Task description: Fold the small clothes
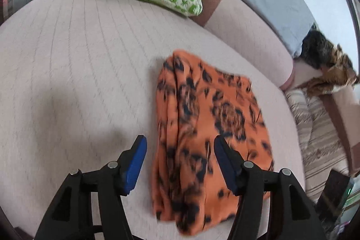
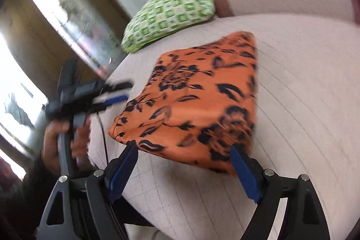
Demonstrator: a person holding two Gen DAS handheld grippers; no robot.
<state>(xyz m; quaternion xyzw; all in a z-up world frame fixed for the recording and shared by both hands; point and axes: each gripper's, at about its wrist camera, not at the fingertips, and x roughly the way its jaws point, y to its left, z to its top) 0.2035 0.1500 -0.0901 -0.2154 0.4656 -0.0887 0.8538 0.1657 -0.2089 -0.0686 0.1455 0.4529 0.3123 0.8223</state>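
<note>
Orange floral cloth (image 1: 209, 127), already folded compact on the pale sofa seat (image 1: 78, 71), lies between both parted, empty tongs — left tongs (image 1: 180, 150), right tongs (image 2: 183, 156); I'd square its edges gently.

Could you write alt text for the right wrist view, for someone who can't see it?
A folded orange cloth with dark flowers lies on a pale pink sofa, just past the open right gripper. At the left, a hand holds the left gripper, blurred; a green checked pillow rests behind.
</note>
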